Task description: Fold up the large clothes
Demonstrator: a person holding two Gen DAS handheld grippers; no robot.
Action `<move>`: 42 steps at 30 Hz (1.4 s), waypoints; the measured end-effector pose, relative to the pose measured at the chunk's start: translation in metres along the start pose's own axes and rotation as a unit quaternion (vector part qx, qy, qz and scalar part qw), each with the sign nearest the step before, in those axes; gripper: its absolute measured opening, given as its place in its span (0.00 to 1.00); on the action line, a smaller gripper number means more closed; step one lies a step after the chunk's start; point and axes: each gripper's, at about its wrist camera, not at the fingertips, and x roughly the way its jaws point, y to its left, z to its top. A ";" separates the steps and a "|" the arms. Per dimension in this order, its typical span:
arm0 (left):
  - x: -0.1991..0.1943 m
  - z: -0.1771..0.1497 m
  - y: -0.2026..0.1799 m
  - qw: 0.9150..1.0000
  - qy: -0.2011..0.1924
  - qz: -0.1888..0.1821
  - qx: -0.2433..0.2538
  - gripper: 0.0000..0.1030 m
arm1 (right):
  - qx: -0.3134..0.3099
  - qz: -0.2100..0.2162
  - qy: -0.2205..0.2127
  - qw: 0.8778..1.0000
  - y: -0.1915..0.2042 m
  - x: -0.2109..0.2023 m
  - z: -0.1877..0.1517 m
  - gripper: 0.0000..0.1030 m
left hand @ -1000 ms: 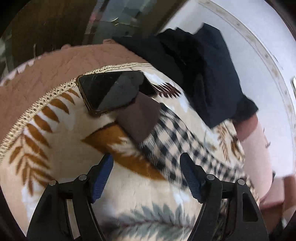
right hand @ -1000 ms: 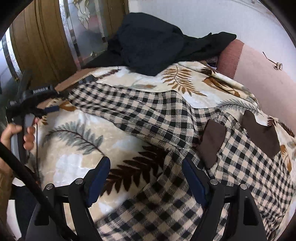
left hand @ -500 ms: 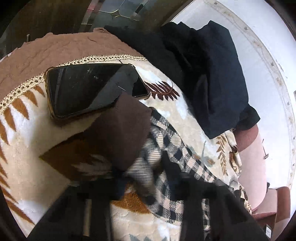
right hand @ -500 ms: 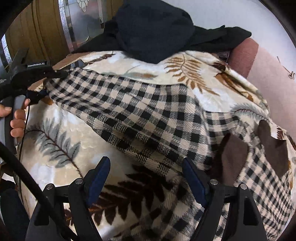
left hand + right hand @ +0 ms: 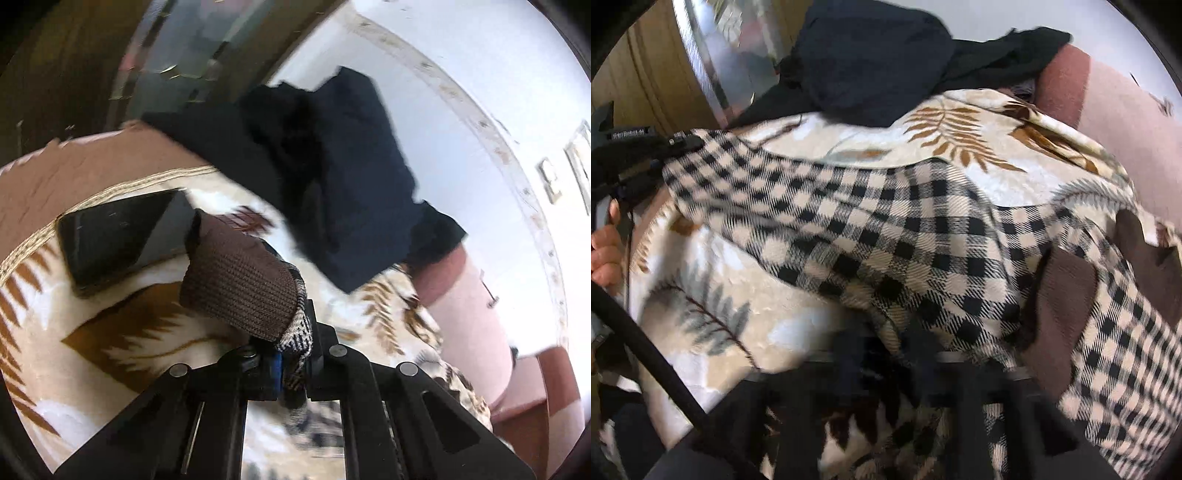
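Left gripper (image 5: 291,365): clamped on the brown knit cuff (image 5: 240,288) of the checked garment (image 5: 905,236), lifting that sleeve end for a fold.
Right gripper (image 5: 886,354): jaws have just been closing, blurred over checked cloth; grip cannot be told.
Phone (image 5: 122,236): ahead-left of the left gripper, partly behind the cuff.
Dark clothes (image 5: 332,177): heaped beyond.
Leaf-print blanket (image 5: 713,295): beneath everything, the folding surface.

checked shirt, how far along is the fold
Early. Done: the left gripper is shut on the sleeve end by the brown cuff, beside the phone. In hand: the right gripper, blurred, has just been closing over the checked shirt near its body; a grip isn't clear. Left: the shirt lies spread and rumpled across the blanket, no fold made; the dark clothes behind are untouched.
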 end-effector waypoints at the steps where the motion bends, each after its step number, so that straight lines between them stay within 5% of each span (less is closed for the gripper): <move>1: -0.001 -0.002 -0.008 1.000 0.001 -0.006 0.009 0.07 | 0.010 0.003 -0.012 1.000 -0.004 -0.008 -0.001 0.68; 6: 0.001 -0.023 -0.065 0.996 0.019 -0.046 0.070 0.07 | 0.063 -0.027 -0.040 0.997 -0.046 -0.049 -0.014 0.70; 10: 0.009 -0.055 -0.117 0.989 0.036 -0.076 0.124 0.07 | 0.120 -0.109 -0.040 0.986 -0.100 -0.072 -0.031 0.71; 12: 0.014 -0.069 -0.134 0.986 0.049 -0.087 0.135 0.07 | 0.193 -0.090 0.016 0.977 -0.135 -0.072 -0.041 0.70; 28: 0.019 -0.181 -0.261 0.950 0.100 -0.129 0.265 0.07 | 0.275 -0.097 -0.054 0.955 -0.211 -0.165 -0.095 0.76; 35: 0.037 -0.258 -0.332 0.920 0.138 -0.157 0.332 0.07 | 0.311 -0.107 -0.074 0.942 -0.246 -0.199 -0.125 0.76; 40: 0.053 -0.332 -0.386 0.888 0.178 -0.183 0.383 0.08 | 0.356 -0.133 -0.081 0.921 -0.288 -0.222 -0.160 0.76; 42: 0.074 -0.368 -0.399 0.872 0.211 -0.161 0.411 0.17 | 0.376 -0.145 -0.080 0.912 -0.306 -0.231 -0.176 0.76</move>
